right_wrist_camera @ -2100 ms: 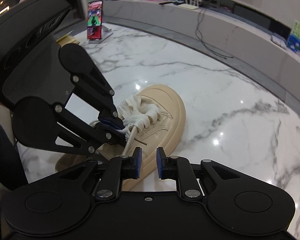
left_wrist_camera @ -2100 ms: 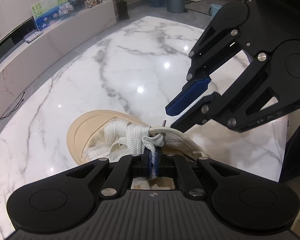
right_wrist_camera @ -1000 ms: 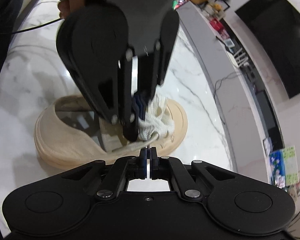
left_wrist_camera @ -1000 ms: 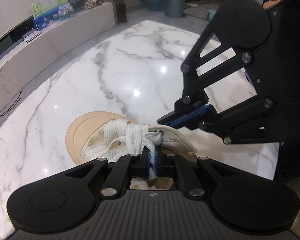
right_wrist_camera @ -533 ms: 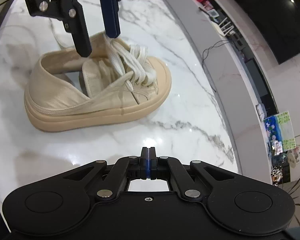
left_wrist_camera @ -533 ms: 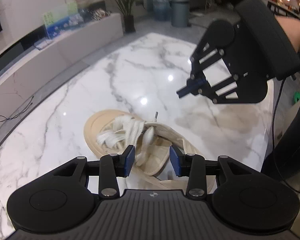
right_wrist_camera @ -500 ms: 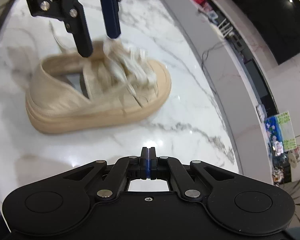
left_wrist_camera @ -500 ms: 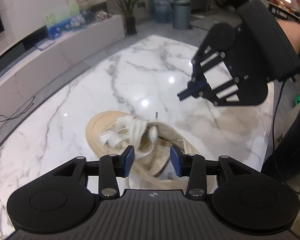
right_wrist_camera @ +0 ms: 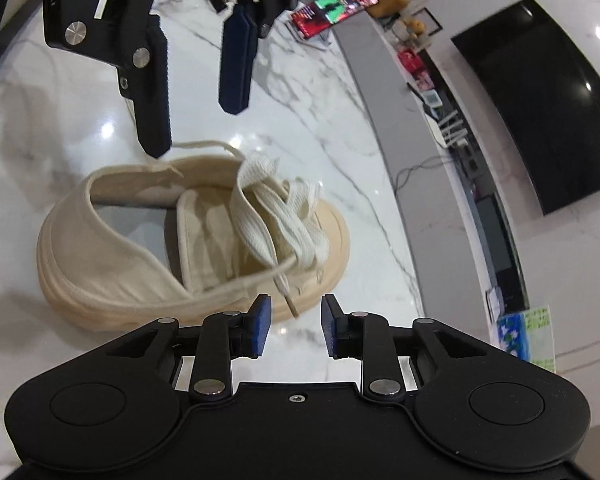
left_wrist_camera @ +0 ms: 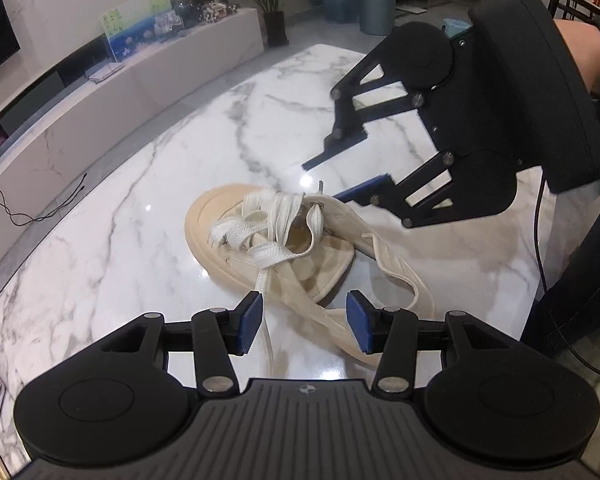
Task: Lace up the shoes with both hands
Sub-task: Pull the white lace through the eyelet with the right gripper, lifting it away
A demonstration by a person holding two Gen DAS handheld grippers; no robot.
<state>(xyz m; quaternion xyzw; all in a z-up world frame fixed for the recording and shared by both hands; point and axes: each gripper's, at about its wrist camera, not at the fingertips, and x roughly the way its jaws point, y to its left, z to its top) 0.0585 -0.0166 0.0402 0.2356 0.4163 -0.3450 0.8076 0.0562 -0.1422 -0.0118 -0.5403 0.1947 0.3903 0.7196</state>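
The marble table (left_wrist_camera: pixel 148 216) fills most of both views, white with grey veins and glossy with lamp reflections. On it sits the cream shoe (right_wrist_camera: pixel 112 280), sole down. My left camera looks along it from behind the heel, toe (left_wrist_camera: pixel 204 216) pointing away from me; my right camera sees it side-on, toe to the right, and shows the thick ribbed sole and the open collar, which the left view does not.

From the left camera I see my right gripper (left_wrist_camera: pixel 328 178) coming in from the right above the shoe's far side. Its jaws have just been opening, and they stand a little apart with nothing between them. A bare forearm behind it shows only in this view.

From the right camera I see my left gripper (right_wrist_camera: pixel 198 80) hanging from the top edge above the shoe's heel end, blue pads well apart and gripping nothing; its jaws have also just been opening.

The white lace (left_wrist_camera: pixel 260 220) is criss-crossed loosely over the tongue. The left view shows one end trailing off toward me between my left fingers, untouched. Only the right view shows the other end's aglet (right_wrist_camera: pixel 290 308), blurred, hanging between my right pads, touching neither.

A phone (right_wrist_camera: pixel 334 8) with a lit screen stands on the table's far side in the right view.
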